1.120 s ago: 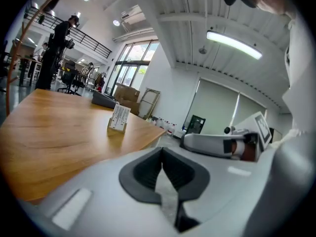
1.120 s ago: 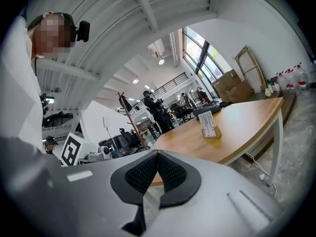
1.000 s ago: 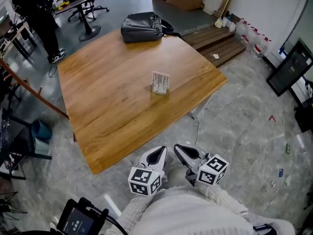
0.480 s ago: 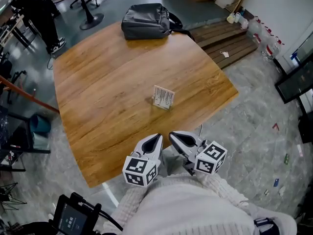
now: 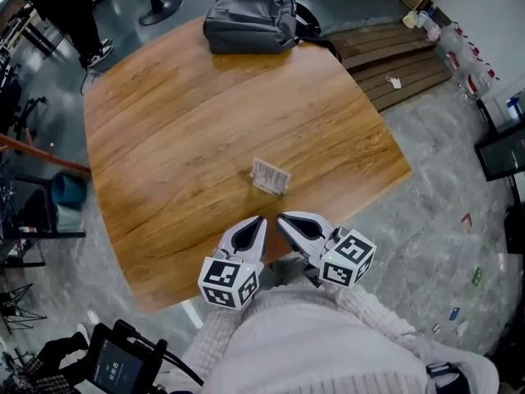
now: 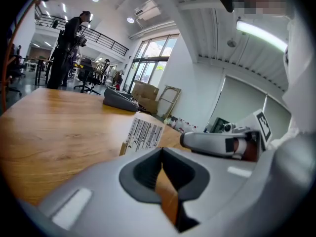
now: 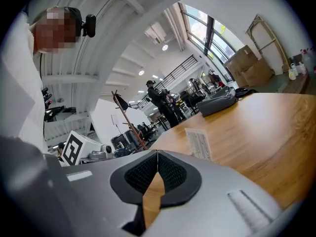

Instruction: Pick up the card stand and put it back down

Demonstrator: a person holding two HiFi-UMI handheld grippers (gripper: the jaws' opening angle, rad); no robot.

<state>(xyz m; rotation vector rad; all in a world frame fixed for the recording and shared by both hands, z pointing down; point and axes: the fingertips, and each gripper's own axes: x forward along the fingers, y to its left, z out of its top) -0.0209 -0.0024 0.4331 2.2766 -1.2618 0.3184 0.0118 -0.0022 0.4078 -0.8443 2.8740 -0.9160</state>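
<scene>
My left tongs (image 5: 256, 222) and my right tongs (image 5: 285, 219) hang side by side over the near edge of the wooden tabletop (image 5: 164, 138). Their tips are close together but do not touch each other. In the left gripper view the left jaws meet at their tips, closed with nothing gripped, and only the wood grain shows through the gap below the tips. In the right gripper view the right jaws are closed the same way and are empty too.

The card stand (image 5: 270, 176) stands upright on the tabletop, nearer its near edge than its middle. It is just beyond both tongs and apart from them. It holds a white card printed with rows of dark lines.

A dark grey backpack (image 5: 248, 19) lies on the tabletop at its far edge. A person in dark clothes (image 6: 66, 43) stands on the floor beyond the tabletop's far left corner. My white knitted sleeves (image 5: 312, 343) fill the space below the tabletop's near edge.
</scene>
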